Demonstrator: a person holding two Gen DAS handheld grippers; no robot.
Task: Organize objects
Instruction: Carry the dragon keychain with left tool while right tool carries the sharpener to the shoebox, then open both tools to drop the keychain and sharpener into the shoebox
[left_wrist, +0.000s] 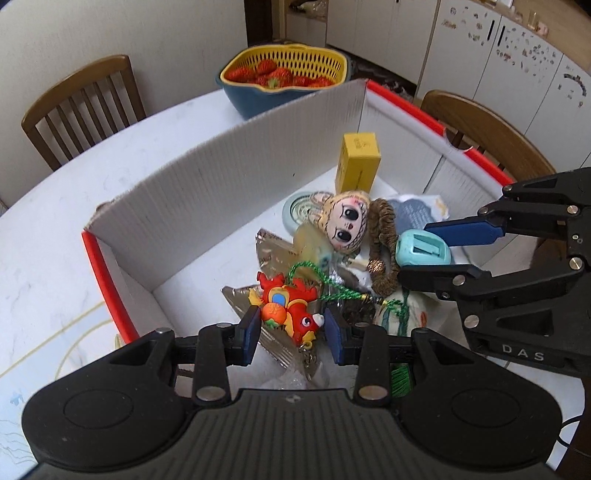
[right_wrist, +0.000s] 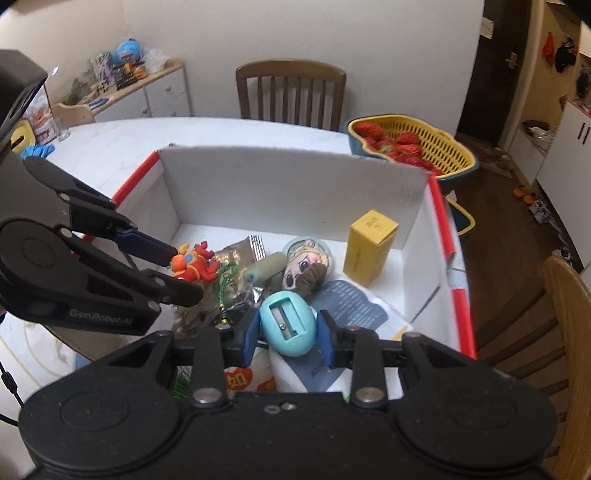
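A white cardboard box (left_wrist: 207, 192) with red edges holds a pile of small things. My left gripper (left_wrist: 291, 328) is shut on a red dragon charm (left_wrist: 291, 308) with a green cord; the charm also shows in the right wrist view (right_wrist: 192, 264). My right gripper (right_wrist: 288, 328) is shut on a teal egg-shaped pencil sharpener (right_wrist: 288, 323), which shows in the left wrist view (left_wrist: 423, 251) too. Both grippers are low inside the box (right_wrist: 288, 184), close together. A doll-face badge (left_wrist: 345, 221), a yellow carton (left_wrist: 358, 160) and foil packets (left_wrist: 273, 247) lie beneath.
A yellow and blue colander of strawberries (left_wrist: 284, 77) stands on the white table (left_wrist: 48, 221) behind the box. Wooden chairs (left_wrist: 85, 99) stand around the table. In the right wrist view another chair (right_wrist: 291, 92) is behind the table, and a low shelf (right_wrist: 129, 92) at far left.
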